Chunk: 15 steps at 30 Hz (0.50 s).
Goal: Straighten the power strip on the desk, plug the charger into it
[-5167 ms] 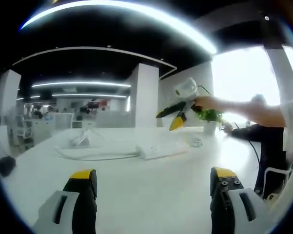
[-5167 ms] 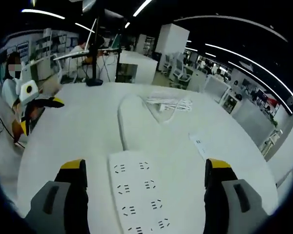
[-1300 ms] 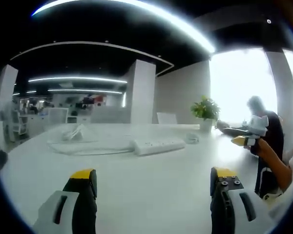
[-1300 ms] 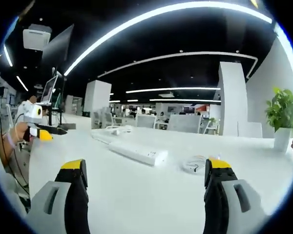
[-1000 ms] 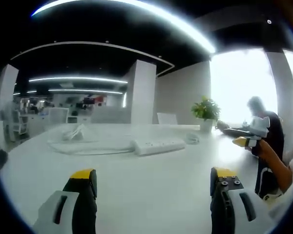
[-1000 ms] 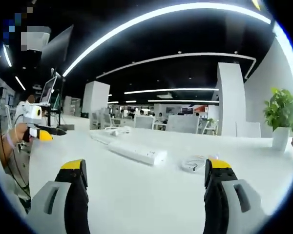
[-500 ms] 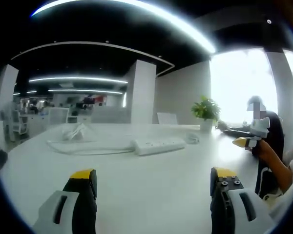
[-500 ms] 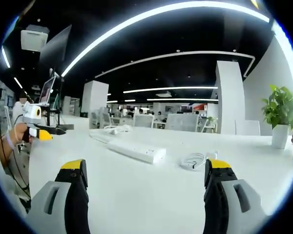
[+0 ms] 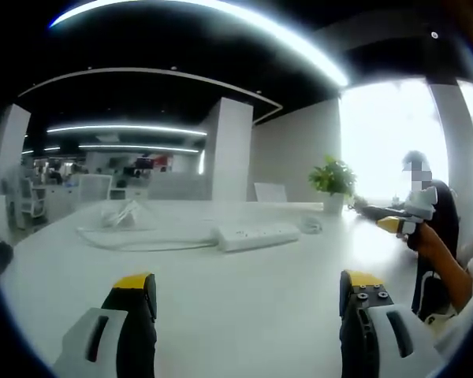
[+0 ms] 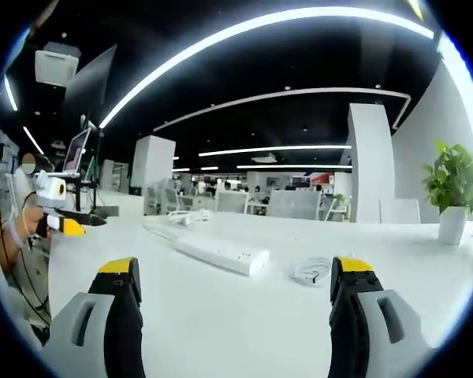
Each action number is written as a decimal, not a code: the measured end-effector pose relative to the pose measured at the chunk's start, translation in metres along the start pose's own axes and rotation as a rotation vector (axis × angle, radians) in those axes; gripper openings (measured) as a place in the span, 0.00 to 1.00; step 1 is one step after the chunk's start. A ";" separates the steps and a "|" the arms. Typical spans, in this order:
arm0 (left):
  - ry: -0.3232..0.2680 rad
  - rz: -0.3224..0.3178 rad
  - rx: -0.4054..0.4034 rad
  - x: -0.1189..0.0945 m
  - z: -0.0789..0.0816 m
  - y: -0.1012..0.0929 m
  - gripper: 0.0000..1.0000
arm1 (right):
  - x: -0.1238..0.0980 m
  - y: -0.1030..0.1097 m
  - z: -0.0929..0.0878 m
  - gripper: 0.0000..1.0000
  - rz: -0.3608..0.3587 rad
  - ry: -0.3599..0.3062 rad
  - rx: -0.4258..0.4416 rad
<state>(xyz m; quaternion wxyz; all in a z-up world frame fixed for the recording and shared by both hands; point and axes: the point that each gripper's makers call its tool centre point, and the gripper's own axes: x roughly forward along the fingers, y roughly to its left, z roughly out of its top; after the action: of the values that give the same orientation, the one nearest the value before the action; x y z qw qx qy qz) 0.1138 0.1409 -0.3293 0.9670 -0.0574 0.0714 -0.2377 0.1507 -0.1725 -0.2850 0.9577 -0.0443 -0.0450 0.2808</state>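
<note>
beside power strip (image 10: 221, 256), charger (image 10: 314, 272) coiled.

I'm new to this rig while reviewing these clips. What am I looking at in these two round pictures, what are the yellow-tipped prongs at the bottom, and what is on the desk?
A person holds a hand-held gripper in each hand, and each carries a fisheye camera looking along its own two jaws. The prongs at the bottom are those jaws: the left gripper in the left gripper view, the right gripper in the right gripper view. Both are open and hold nothing. Each view also catches the other gripper at its edge, held in a hand. On the white desk lie a white power strip with its cable and a coiled white charger. A potted plant stands farther back.
</note>
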 end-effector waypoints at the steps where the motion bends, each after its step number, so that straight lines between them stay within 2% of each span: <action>1: -0.001 0.000 0.000 0.000 0.000 0.000 0.99 | 0.001 -0.001 0.000 1.00 -0.005 0.002 0.000; 8: -0.003 0.000 -0.004 -0.001 -0.001 0.000 0.99 | 0.009 -0.005 0.007 1.00 -0.040 -0.012 -0.018; 12: -0.005 0.001 -0.006 -0.001 -0.002 0.000 0.99 | 0.013 -0.011 0.018 1.00 -0.067 -0.066 0.013; 15: -0.007 0.002 -0.006 -0.002 -0.002 0.001 0.99 | 0.014 -0.025 0.028 1.00 -0.130 -0.116 0.052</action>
<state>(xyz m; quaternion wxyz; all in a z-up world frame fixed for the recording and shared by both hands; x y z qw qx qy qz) 0.1125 0.1424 -0.3310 0.9673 -0.0612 0.0690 -0.2362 0.1728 -0.1840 -0.2537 0.9705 -0.0001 -0.0960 0.2211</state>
